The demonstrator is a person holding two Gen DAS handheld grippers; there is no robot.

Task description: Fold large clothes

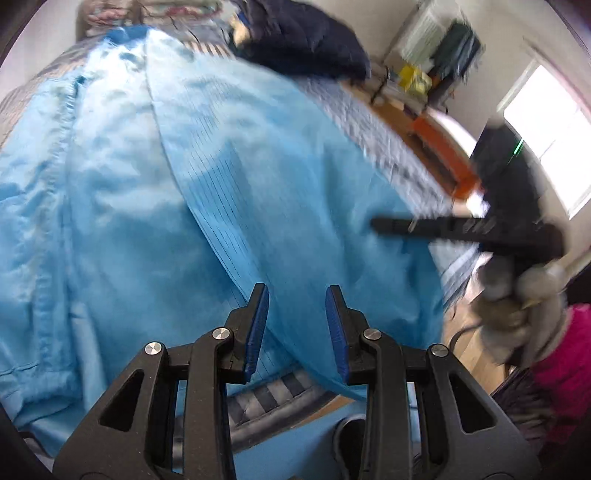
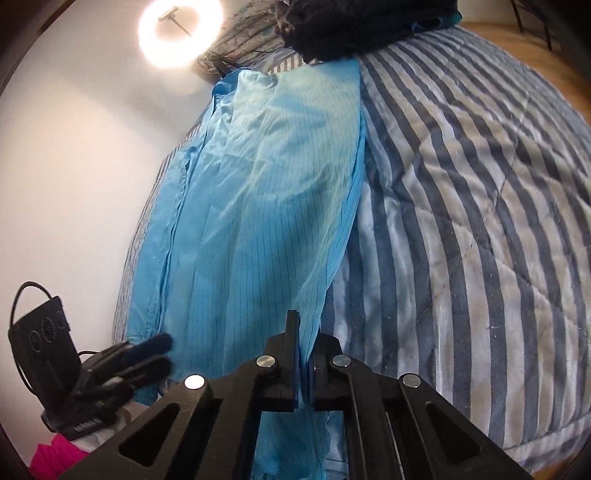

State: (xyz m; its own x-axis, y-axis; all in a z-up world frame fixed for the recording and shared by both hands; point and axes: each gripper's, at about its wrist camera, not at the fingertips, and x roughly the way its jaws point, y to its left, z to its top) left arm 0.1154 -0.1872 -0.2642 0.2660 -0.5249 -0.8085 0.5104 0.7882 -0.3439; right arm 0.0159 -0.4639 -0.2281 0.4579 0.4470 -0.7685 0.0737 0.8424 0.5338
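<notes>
A large light-blue pinstriped garment point(image 1: 184, 184) lies spread lengthwise on a blue-and-white striped quilt point(image 2: 461, 221). In the right wrist view my right gripper point(image 2: 304, 354) is shut on the near edge of the garment point(image 2: 258, 184), and the cloth rises in a taut fold from the bed into the jaws. My left gripper point(image 1: 297, 325) hovers over the garment's near end with its blue pads apart and nothing between them. From the left wrist view the right gripper point(image 1: 380, 224) shows side-on at the garment's right edge. The left gripper point(image 2: 164, 352) also appears at the lower left, beside the garment's corner.
A heap of dark navy clothes point(image 2: 351, 26) sits at the far end of the bed, past the garment's top. A ring light point(image 2: 181, 33) glows against the white wall. Right of the bed are a cluttered shelf point(image 1: 413, 81), a bright window point(image 1: 554, 147) and pink fabric point(image 1: 569, 369).
</notes>
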